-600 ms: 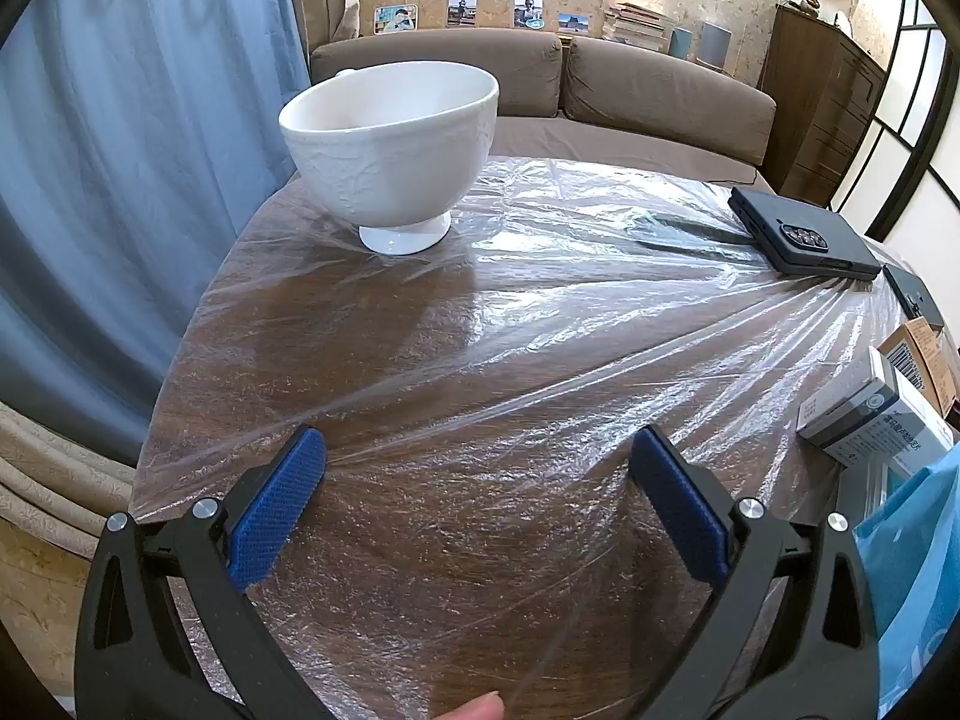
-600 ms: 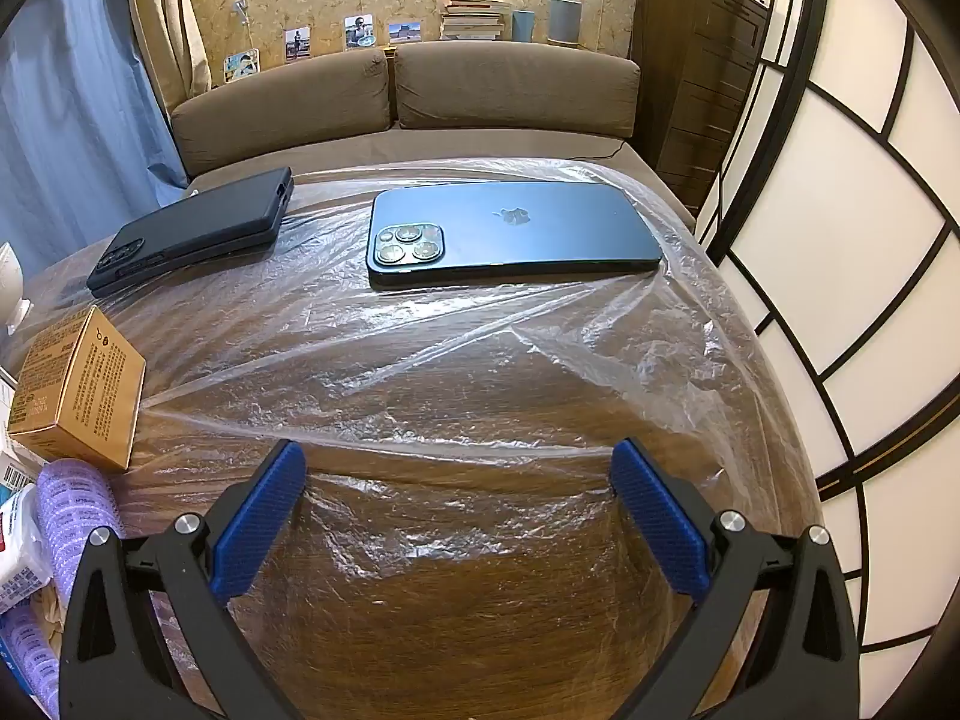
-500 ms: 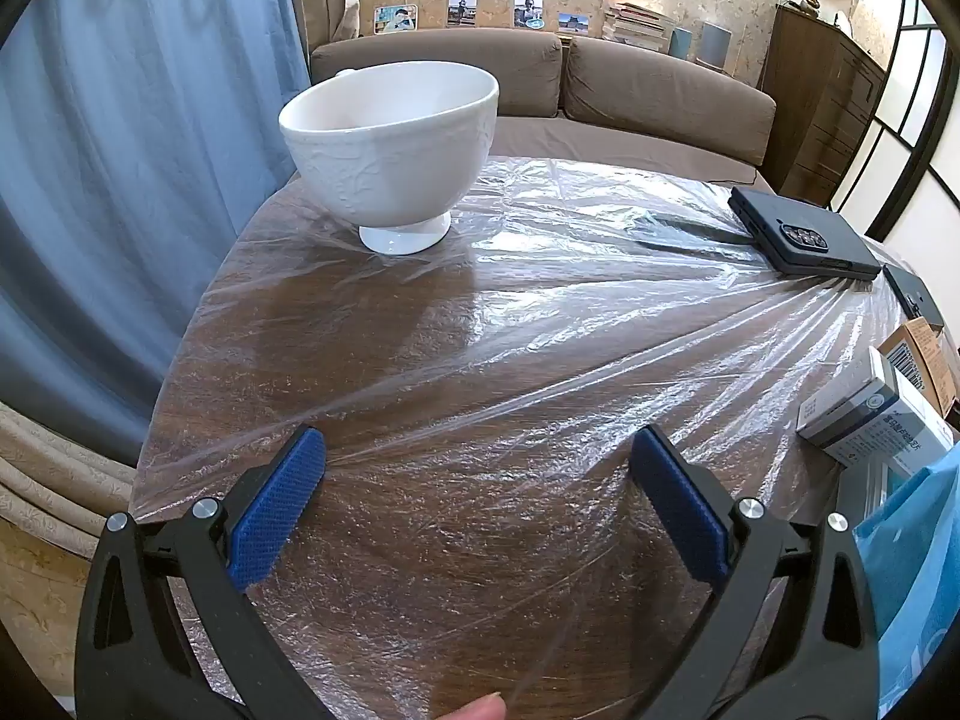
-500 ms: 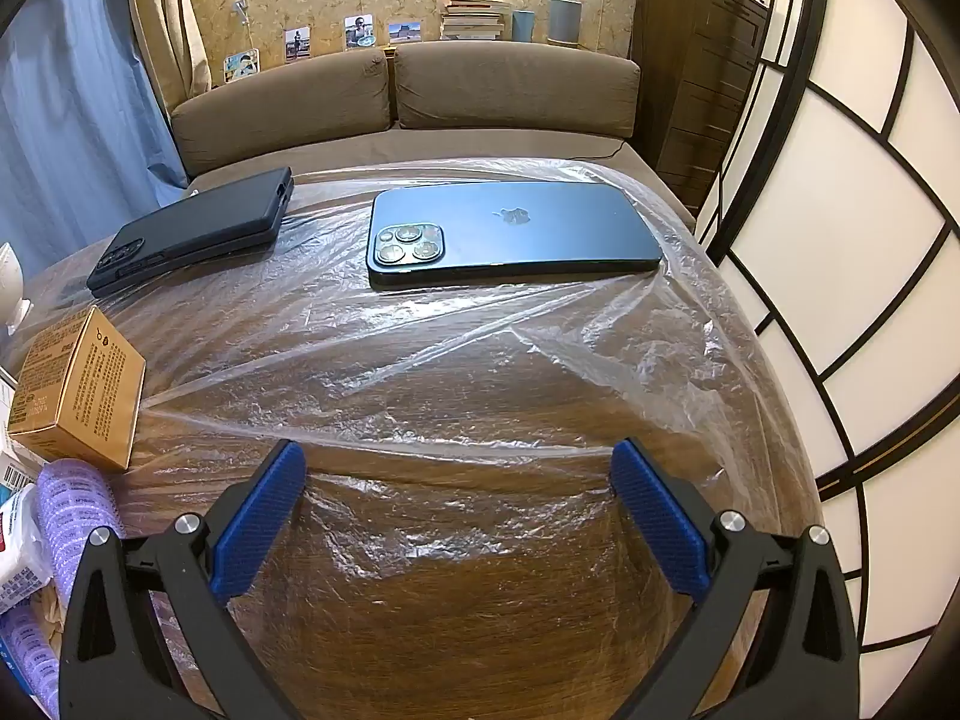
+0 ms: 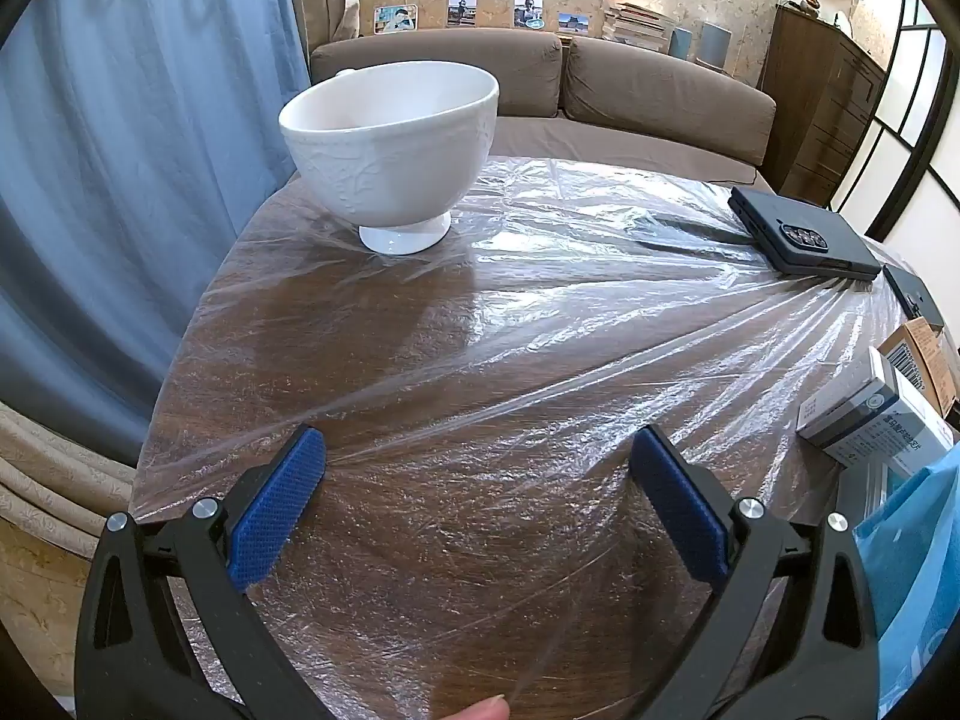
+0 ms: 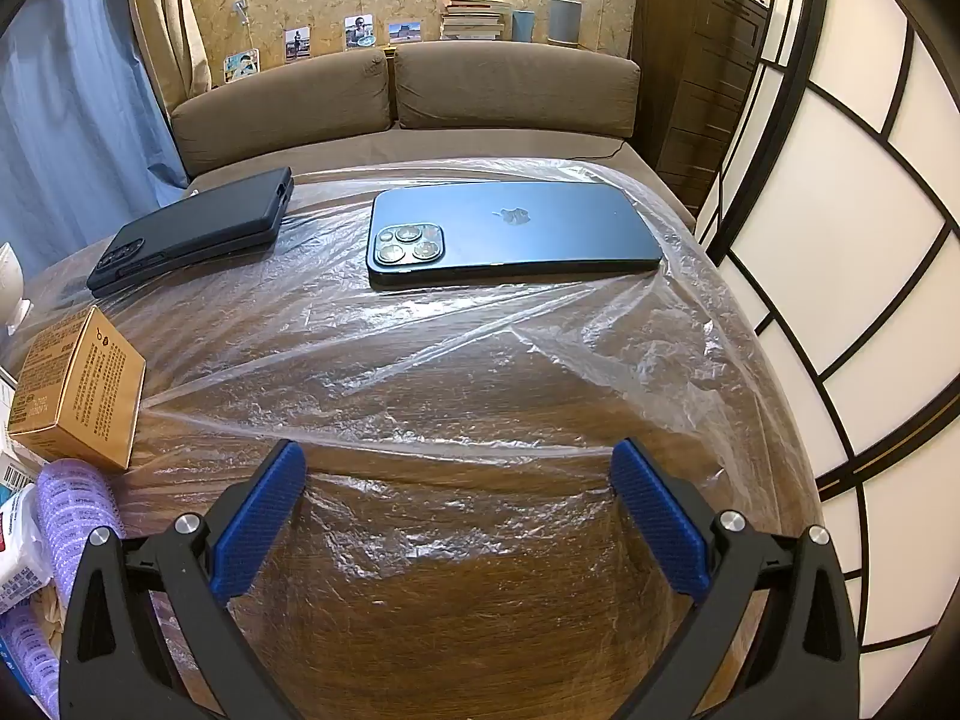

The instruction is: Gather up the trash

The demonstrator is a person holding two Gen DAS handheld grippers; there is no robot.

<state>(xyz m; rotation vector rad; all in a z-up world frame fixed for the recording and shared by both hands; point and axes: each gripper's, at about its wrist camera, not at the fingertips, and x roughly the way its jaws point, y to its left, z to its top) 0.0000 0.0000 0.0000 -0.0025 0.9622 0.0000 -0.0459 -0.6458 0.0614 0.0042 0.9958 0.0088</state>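
1. No change is noted against the frames of half a second earlier; collection is judged not yet begun.
2. Likely trash, a brown carton [image 6: 78, 387] and white box [image 5: 870, 420], lies at the table [image 5: 360, 360] edge between both views.
3. Left gripper [image 5: 480, 462] and right gripper [image 6: 459, 468]: jaws spread fully, nothing held or touched.

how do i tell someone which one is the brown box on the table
Start at the round wooden table wrapped in clear plastic film. In the right wrist view, look to its left edge, nearer than the black phone case. The brown cardboard box lies there, the only tan carton with dark print, unlike the white packages beside it.
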